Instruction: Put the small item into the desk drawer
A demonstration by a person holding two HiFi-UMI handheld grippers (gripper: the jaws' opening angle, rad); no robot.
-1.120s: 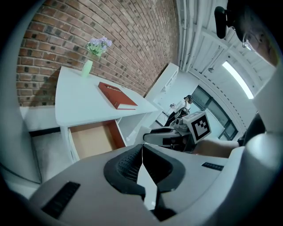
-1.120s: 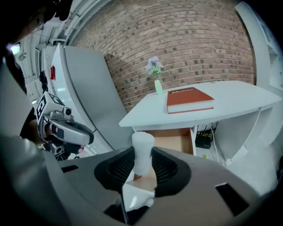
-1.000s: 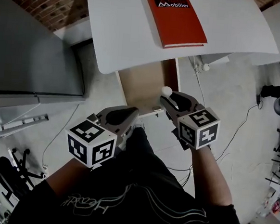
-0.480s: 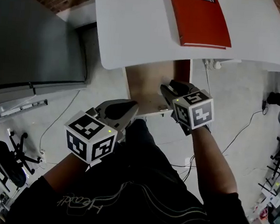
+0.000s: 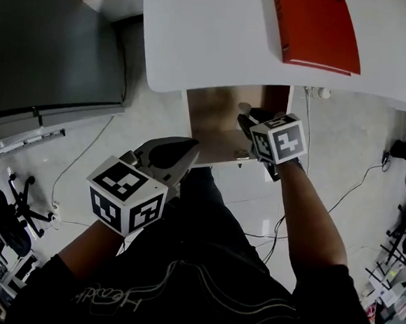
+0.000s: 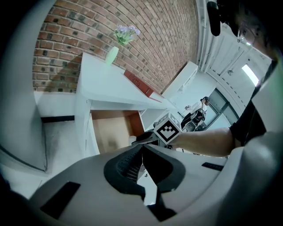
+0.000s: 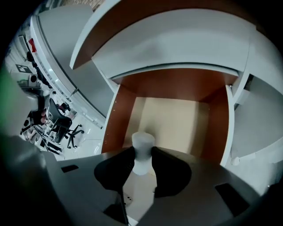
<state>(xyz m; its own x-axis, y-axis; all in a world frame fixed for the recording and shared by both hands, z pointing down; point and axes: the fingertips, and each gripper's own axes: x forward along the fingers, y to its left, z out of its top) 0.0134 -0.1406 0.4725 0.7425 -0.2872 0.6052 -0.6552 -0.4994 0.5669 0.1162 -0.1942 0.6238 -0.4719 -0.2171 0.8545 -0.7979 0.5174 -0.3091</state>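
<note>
The small item (image 7: 142,152) is a white cylinder, and my right gripper (image 7: 142,160) is shut on it. It hangs over the light wooden floor of the open desk drawer (image 7: 117,119). In the head view the right gripper (image 5: 245,118) reaches over the drawer (image 5: 210,113), with the white item (image 5: 244,109) at its tip. My left gripper (image 5: 188,150) stays near my body, short of the drawer front, shut and empty. In the left gripper view its jaws (image 6: 141,149) meet with nothing between them.
A red book (image 5: 315,27) lies on the white desk (image 5: 206,32) above the drawer. A grey cabinet (image 5: 51,41) stands at the left. A vase of flowers (image 6: 116,46) is on the desk's far end. Cables (image 5: 341,189) and an office chair (image 5: 3,212) are on the floor.
My right gripper has moved forward with the white item, from the drawer's front edge to over its inside. The left gripper has hardly moved.
</note>
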